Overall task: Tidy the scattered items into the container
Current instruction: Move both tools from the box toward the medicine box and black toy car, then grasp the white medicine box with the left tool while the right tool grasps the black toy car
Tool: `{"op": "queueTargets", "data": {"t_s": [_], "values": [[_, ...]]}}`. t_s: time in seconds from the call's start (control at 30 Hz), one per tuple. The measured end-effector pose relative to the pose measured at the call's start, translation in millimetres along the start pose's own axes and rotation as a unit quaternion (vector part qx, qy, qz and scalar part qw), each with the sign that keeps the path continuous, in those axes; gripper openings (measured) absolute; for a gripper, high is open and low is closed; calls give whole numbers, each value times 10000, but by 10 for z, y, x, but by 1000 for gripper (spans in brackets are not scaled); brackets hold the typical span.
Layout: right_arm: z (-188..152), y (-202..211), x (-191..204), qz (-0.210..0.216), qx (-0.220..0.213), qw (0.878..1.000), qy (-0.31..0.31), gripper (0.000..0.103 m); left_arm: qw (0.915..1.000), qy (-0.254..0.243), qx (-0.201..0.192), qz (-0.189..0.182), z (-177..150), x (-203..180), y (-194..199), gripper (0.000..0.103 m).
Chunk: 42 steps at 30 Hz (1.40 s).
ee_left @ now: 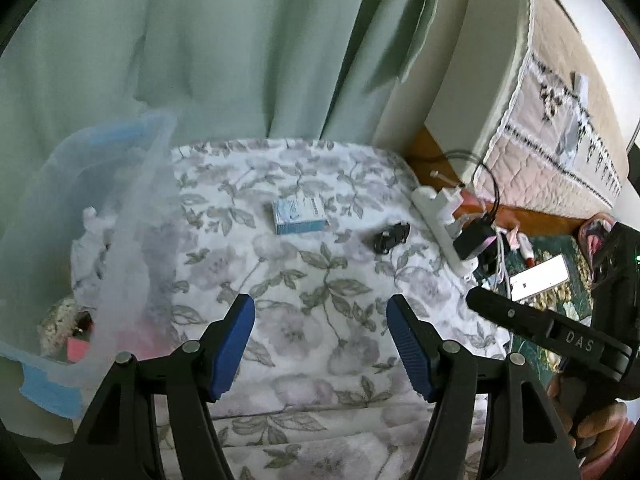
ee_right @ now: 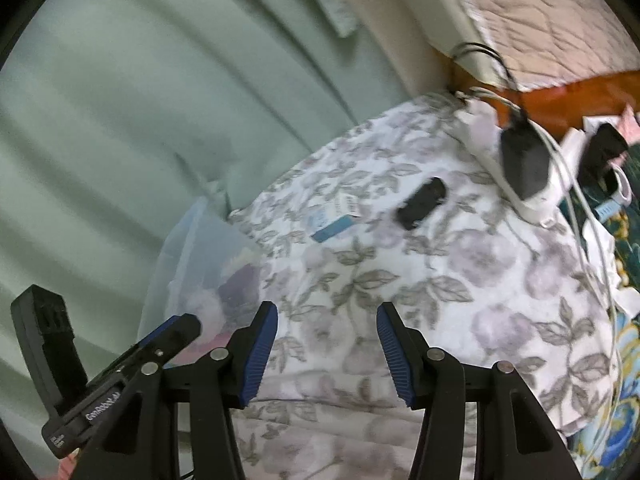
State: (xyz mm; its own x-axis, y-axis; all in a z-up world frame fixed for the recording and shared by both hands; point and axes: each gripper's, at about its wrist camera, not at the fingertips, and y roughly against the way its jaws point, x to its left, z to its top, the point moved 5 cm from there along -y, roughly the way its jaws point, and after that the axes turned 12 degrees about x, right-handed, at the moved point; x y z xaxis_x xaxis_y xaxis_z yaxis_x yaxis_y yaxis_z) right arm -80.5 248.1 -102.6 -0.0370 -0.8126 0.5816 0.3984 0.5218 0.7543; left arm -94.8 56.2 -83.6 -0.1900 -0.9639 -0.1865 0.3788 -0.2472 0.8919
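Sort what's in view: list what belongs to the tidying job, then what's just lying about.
For the job:
small blue-and-white box
small black object
clear plastic container

Just lying about:
white power strip
black charger
white phone
green curtain

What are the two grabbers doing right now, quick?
Left gripper: open, holding nothing, above the flowery cloth.
Right gripper: open, holding nothing too.
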Motion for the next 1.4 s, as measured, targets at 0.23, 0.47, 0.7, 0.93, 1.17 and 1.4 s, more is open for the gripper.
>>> {"op": "queueTargets", "data": {"t_s": [0.23, 0.47, 0.7, 0.93, 1.17, 1.4], "values": [[60, -183, -309, -332, 172, 9989, -288, 56, 9996, 43, 235, 148, 73, 67, -299, 69], [157, -496, -450, -576, 496, 9966, -317, 58, 9988, 93, 373, 289, 249, 163, -639, 69], [376, -752, -517, -740, 623, 9944, -422, 59, 9971, 490, 577, 81, 633, 321, -1052, 69], [556, -998, -557, -860, 686, 9928, -482, 59, 9952, 692, 664, -192, 988, 287, -1439, 70], [610, -1152, -655, -988, 856, 9902, -488, 69, 9952, 652, 692, -226, 1251, 172, -1789, 71], [730, -1207, -708, -1099, 811, 9895, -472, 72, 9967, 329, 679, 299, 1394, 100, -2016, 73]]}}
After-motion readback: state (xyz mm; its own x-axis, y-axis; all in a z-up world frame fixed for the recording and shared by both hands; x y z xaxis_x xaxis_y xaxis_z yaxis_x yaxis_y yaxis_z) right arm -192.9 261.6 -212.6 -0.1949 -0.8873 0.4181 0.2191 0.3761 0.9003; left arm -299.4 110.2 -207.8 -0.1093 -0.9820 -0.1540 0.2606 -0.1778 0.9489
